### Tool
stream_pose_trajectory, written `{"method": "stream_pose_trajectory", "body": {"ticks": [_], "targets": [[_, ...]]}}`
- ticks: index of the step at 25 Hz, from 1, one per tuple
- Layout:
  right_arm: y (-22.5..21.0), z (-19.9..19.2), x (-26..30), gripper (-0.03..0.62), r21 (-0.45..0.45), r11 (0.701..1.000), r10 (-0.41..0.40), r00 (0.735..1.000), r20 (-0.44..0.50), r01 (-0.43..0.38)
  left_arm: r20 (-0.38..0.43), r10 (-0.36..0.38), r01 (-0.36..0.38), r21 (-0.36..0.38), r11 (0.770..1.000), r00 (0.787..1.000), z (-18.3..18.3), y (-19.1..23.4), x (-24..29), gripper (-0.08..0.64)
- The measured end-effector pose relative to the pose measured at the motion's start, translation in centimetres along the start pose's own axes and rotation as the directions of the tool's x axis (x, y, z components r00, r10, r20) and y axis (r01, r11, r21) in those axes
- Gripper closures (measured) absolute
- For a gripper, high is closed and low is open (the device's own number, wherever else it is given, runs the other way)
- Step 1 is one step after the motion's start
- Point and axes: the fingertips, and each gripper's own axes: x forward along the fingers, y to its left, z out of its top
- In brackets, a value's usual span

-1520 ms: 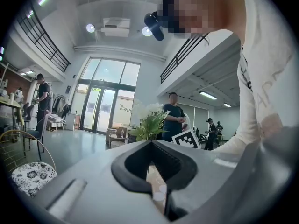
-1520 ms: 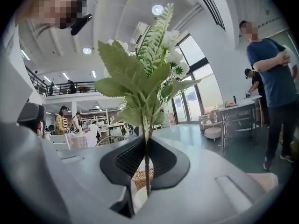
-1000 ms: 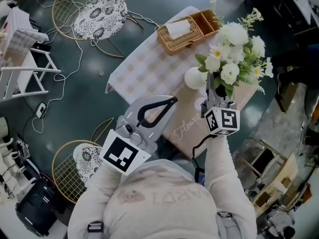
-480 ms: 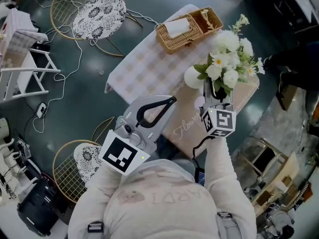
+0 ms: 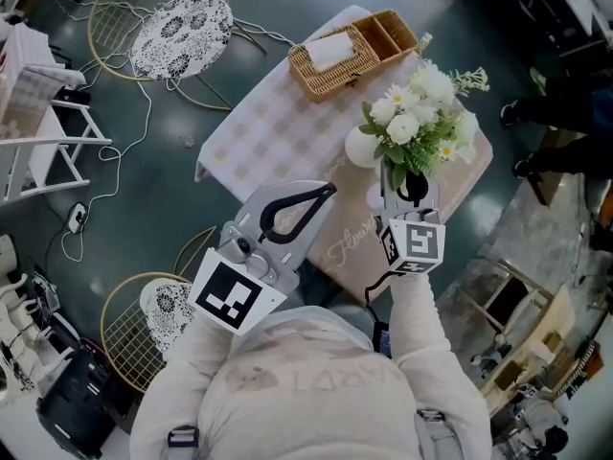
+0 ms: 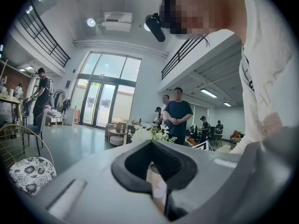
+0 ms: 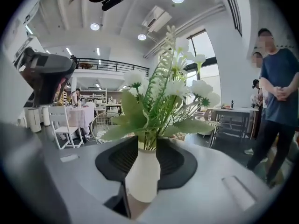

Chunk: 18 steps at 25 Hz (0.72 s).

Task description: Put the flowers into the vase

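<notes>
A bunch of white flowers with green leaves (image 5: 419, 118) stands up from my right gripper (image 5: 410, 182), which is shut on the stems. In the right gripper view the flowers (image 7: 163, 92) rise from between the pads of the right gripper (image 7: 147, 146), and a white vase-shaped form shows in the gap just below them. The round white vase (image 5: 360, 148) stands on the table, just left of the bunch and partly under its leaves. My left gripper (image 5: 330, 192) hangs shut and empty over the table's near edge, and the left gripper view shows its pads (image 6: 154, 143) closed.
The table (image 5: 278, 132) has a checked cloth, with a wicker basket (image 5: 350, 51) at its far end. Wire chairs with patterned cushions stand at the far left (image 5: 180, 34) and near left (image 5: 153, 324). Cables lie on the floor. People stand beyond the table (image 7: 278, 87).
My right gripper has carried the flowers left, from beside the vase to partly over it. The left gripper has stayed where it was.
</notes>
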Motion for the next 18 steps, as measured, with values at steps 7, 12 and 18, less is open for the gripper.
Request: {"method": "stream_pose_trajectory", "body": {"ticks": [7,12,18], "targets": [[1.3,-1.2,-1.9,0.483,0.066,0.997,0.034,0.999,-0.014,-0.033,0.008,-0.001,0.001,0.006,1.000,1.000,-0.1,-0.7,0.7,0.560],[2.3,-0.7,-4.6,0.565,0.106,0.991,0.085,0.996,0.012,-0.086,0.025,-0.005,0.004,0.015,1.000,1.000,0.3,-2.4,1.1,0.560],[2.9,1.6,-8.4,0.566,0.105,0.982,0.155,0.987,0.051,-0.160,0.053,-0.016,0.014,0.041,0.999,0.998,1.3,-5.7,1.7,0.560]]}}
